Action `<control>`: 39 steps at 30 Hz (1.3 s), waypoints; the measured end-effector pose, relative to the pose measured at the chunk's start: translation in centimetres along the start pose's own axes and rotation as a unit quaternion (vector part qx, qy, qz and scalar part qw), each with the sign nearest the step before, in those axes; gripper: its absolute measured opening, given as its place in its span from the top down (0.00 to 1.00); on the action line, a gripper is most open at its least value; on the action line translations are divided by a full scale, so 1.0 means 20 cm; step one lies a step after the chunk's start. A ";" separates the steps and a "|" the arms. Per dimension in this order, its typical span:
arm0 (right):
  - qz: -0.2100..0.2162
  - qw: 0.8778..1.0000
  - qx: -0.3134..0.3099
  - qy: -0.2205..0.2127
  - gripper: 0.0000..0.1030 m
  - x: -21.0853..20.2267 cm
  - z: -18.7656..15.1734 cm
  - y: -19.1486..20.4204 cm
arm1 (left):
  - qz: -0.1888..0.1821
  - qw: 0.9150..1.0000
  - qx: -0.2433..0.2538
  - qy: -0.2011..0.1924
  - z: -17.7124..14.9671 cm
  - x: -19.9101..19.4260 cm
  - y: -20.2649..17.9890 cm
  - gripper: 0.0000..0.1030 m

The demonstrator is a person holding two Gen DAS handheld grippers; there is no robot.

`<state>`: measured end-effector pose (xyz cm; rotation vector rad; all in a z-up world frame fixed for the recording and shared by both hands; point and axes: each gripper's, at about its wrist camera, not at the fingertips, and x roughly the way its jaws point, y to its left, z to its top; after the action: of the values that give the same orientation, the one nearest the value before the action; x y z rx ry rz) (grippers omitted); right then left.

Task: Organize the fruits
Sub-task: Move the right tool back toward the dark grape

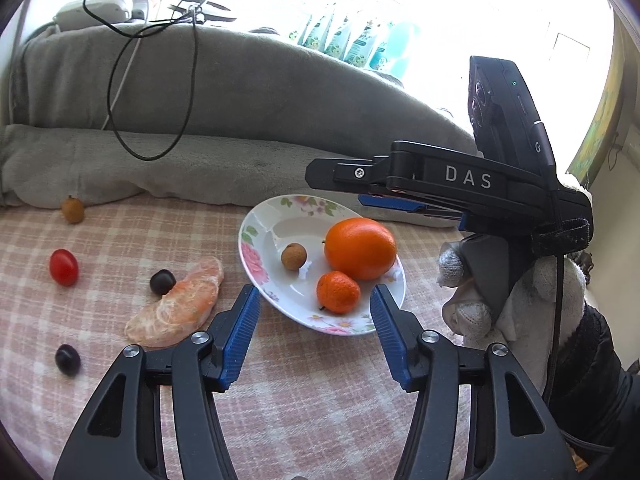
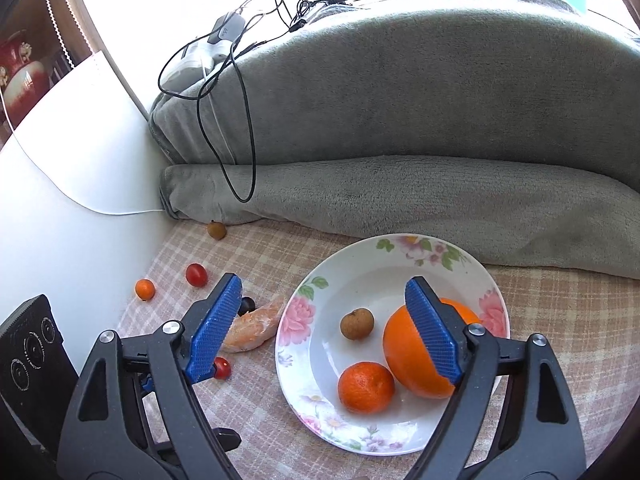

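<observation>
Both grippers stand wide open and empty: left gripper (image 1: 316, 304), right gripper (image 2: 324, 320). Gathering is partway: the white floral ceramic plate (image 2: 320, 280) ahead holds three fruits. Likely next: the peeled orange segment (image 1: 176, 308), just left of the left gripper, needing gentle closure.

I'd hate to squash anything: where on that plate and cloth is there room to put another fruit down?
The floral plate is bare along its far side, behind the longan. Its near right is crowded by the orange and mandarin. Left of it, scattered fruit surrounds the peeled segment.
</observation>
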<state>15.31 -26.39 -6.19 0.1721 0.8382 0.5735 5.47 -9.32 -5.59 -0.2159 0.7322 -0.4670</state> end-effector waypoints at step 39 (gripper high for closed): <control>0.031 0.994 -0.089 0.047 0.22 0.25 -0.01 0.40 | 0.140 0.987 -0.075 -0.014 -0.17 -0.30 0.54 0.45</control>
<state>14.55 -17.10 -6.66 0.0092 0.8703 0.7163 2.90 3.01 -8.30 -0.2546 0.7580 -0.1415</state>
